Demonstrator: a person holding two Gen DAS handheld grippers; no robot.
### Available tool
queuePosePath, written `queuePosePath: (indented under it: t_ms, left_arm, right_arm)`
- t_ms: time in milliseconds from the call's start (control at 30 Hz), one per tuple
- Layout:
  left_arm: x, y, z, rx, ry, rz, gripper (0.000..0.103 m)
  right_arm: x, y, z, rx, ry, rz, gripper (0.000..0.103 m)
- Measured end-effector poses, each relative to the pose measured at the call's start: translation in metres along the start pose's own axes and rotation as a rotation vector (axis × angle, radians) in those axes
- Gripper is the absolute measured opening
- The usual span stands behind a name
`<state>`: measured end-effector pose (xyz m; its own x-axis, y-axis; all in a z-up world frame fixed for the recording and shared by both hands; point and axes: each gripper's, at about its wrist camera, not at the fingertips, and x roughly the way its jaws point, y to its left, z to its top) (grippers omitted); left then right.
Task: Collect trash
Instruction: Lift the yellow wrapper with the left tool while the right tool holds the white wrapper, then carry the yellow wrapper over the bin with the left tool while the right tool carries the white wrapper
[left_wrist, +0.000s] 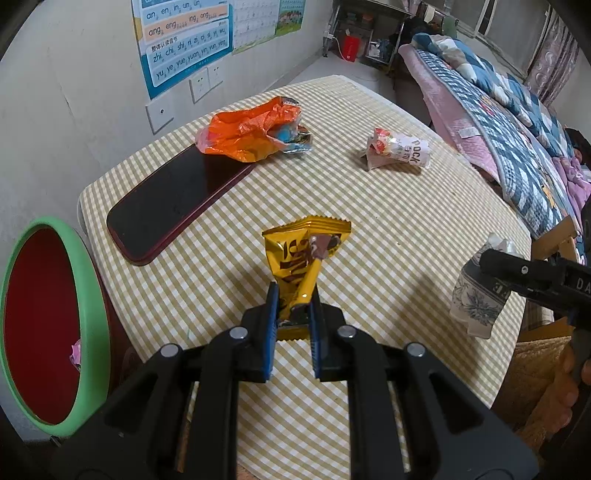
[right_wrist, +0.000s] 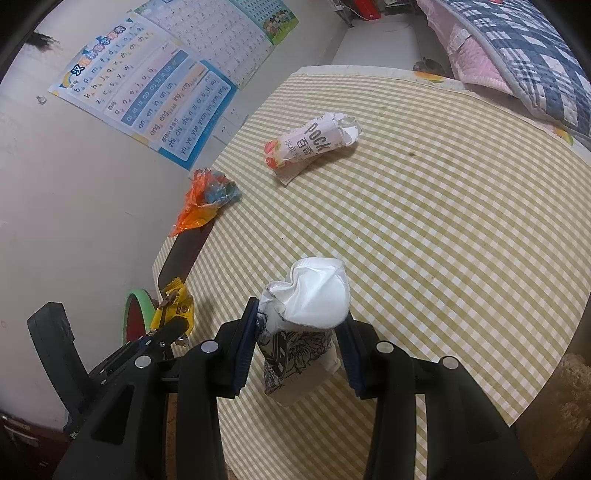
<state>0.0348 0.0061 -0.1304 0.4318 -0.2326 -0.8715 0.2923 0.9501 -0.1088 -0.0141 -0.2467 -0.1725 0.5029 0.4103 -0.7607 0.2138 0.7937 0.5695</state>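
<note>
Crumpled cup (right_wrist: 306, 325); beyond, "Pock" wrapper (right_wrist: 310, 144)

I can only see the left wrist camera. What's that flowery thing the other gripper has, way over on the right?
Observer: A crushed paper cup. From the right wrist camera its squashed mouth faces the lens and it is white inside.
Operator: Is it squeezed on both sides?
Observer: Yes. The right gripper has one of its blue fingers pressed against each side of the cup.
Operator: Is more trash hiding behind the Pocky wrapper?
Observer: No. Past the Pocky wrapper there is only bare checked tablecloth, all the way to the quilt.
</note>
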Motion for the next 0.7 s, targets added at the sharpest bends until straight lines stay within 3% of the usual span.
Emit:
queuePosePath:
  t_ms: [400,700]
  left_arm:
    - [-0.013,0.005,0.004,-0.017,-0.027,-0.011,0.014]
    - [-0.044,0.015,0.003,-0.014,-0.098,-0.002,0.014]
  right_arm:
    - [0.001,0.0,-0.002,-0.002,0.011,0.034,0.04]
    - [-0.022,0.021,-0.009,-0.056,-0.055,0.098,0.04]
